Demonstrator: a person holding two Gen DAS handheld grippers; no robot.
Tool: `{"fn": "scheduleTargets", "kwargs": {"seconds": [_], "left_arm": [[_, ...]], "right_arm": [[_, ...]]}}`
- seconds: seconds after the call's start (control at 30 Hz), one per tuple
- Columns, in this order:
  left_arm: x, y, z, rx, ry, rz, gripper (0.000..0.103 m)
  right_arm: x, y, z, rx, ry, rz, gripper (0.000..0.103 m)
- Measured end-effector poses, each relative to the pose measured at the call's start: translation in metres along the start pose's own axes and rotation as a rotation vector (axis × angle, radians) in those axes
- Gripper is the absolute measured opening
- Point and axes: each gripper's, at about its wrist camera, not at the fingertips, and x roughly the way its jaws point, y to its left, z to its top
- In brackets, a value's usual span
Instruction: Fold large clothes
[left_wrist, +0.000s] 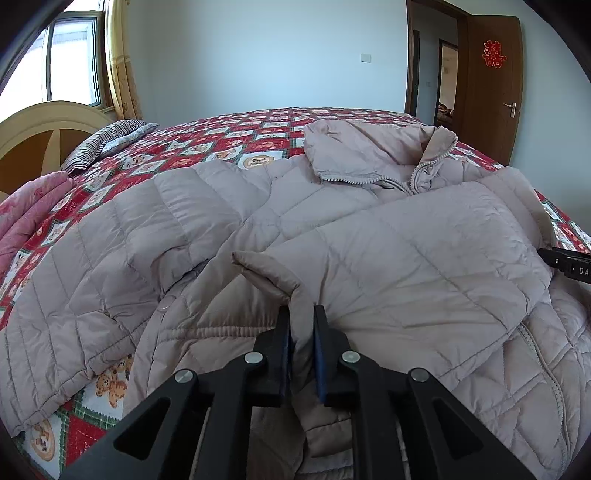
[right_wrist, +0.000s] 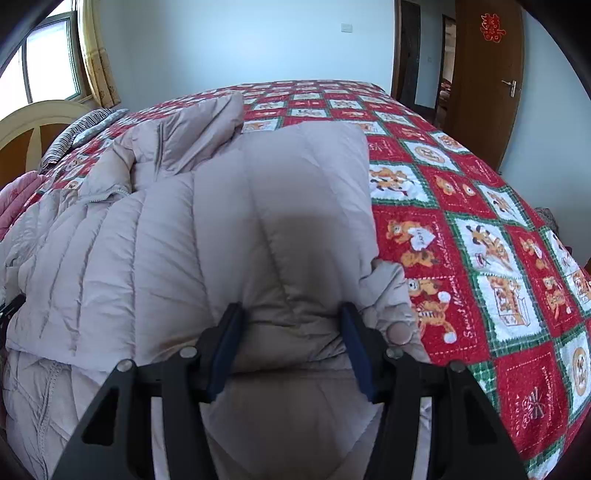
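Sleeve-folding is underway on the pale pink quilted puffer jacket (left_wrist: 332, 229), which is lying spread across the bed's red-and-green teddy-bear patchwork quilt (right_wrist: 480, 236). The left hand-held gripper (left_wrist: 302, 332) is pinching a cuff edge, jaws nearly closed on the fabric. The right hand-held gripper (right_wrist: 291, 325) is straddling a bunched fold about half open; whether its pads are pressing I cannot tell. Next, I judge, the 2 grippers need firm holds before carrying the sleeve across the body.
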Motion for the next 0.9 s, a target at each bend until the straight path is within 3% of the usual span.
{"fn": "scheduleTargets", "kwargs": {"seconds": [0.37,0.47,0.5,0.57,0.7,0.9], "left_arm": [[0.005,-0.002,-0.003,0.015,0.017,0.012,0.015],[0.006,-0.002,-0.003,0.014,0.019,0.013,0.015],[0.006,-0.003,-0.003,0.016,0.020,0.015,0.015],[0.006,-0.004,-0.003,0.022,0.021,0.021,0.015],[0.007,-0.005,-0.003,0.025,0.022,0.027,0.016],[0.007,-0.004,-0.003,0.026,0.022,0.027,0.016]], "right_arm": [[0.004,0.016,0.002,-0.070,0.047,-0.077,0.059],[-0.025,0.021,0.011,-0.039,-0.025,-0.110,0.063],[-0.035,0.025,0.013,-0.033,-0.063,-0.115,0.072],[-0.047,0.040,0.017,-0.050,-0.110,-0.084,0.082],[-0.034,0.076,0.019,-0.132,-0.098,-0.031,0.082],[0.010,0.090,0.004,-0.126,-0.001,0.006,0.083]]}}
